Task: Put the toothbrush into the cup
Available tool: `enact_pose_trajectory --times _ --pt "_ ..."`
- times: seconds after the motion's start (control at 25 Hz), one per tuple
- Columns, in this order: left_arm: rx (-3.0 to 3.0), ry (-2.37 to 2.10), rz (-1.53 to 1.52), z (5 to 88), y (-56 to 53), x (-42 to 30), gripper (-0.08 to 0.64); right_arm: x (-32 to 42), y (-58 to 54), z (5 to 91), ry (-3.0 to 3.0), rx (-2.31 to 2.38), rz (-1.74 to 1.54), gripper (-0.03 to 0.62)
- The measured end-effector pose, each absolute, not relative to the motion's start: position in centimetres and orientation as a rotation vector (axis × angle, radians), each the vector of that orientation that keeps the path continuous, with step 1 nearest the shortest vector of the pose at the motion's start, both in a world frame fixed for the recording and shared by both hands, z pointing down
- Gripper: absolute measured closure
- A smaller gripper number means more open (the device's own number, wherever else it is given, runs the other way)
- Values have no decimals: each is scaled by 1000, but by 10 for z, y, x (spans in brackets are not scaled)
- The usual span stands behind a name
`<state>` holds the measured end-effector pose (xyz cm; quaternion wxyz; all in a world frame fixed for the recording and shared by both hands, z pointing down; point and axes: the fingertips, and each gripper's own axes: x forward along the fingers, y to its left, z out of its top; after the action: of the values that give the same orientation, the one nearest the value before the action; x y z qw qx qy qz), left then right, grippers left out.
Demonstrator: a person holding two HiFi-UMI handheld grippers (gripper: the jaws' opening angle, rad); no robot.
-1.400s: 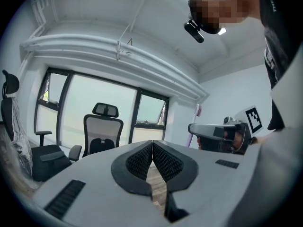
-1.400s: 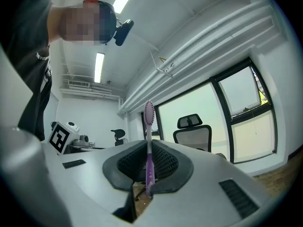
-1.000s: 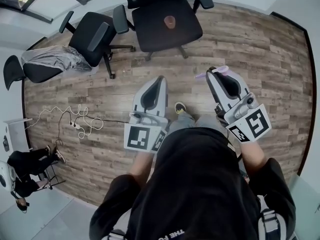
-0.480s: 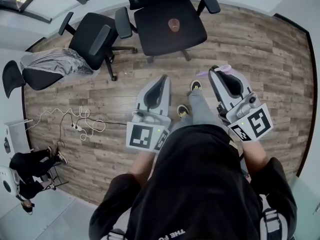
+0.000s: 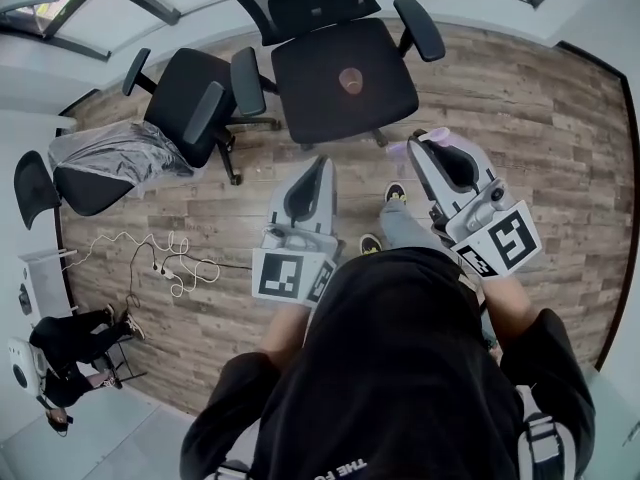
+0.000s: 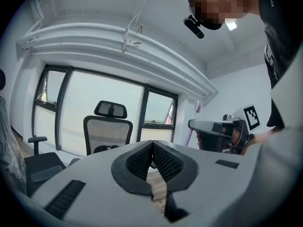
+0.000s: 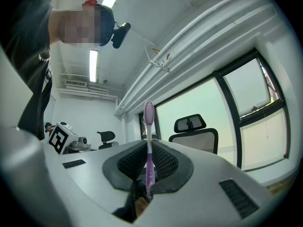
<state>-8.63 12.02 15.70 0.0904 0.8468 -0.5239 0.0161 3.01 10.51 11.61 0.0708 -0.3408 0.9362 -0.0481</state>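
A small brown cup [image 5: 350, 80] stands on the seat of a black office chair [image 5: 385, 48], ahead of both grippers. My right gripper [image 5: 421, 142] is shut on a purple toothbrush [image 5: 399, 150], which lies crosswise through the jaw tips in the head view. In the right gripper view the toothbrush [image 7: 149, 145] stands upright between the jaws [image 7: 148, 163], bristle head on top. The left gripper [image 5: 321, 161] is held level beside it, jaws pressed together [image 6: 152, 149] with nothing between them. The left gripper view also shows the right gripper [image 6: 211, 127] with the toothbrush [image 6: 194, 121].
A second black chair [image 5: 190, 93] and a chair under a grey cover [image 5: 110, 153] stand to the left. A white cable [image 5: 165, 260] lies on the wooden floor [image 5: 530, 118]. My shoes [image 5: 396, 194] show between the grippers. Another person [image 5: 70, 343] is at the far left.
I have stepped forward, so the chair with the cup is closer to both grippers. The right gripper still holds the toothbrush; the left stays shut.
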Motion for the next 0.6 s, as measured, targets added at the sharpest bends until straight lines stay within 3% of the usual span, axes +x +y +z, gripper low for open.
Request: enact_pose_trajectory --times 0.6 --pt "2431 -1674 125 169 14 -55 537 66 -18 141 2867 -891 -201 551"
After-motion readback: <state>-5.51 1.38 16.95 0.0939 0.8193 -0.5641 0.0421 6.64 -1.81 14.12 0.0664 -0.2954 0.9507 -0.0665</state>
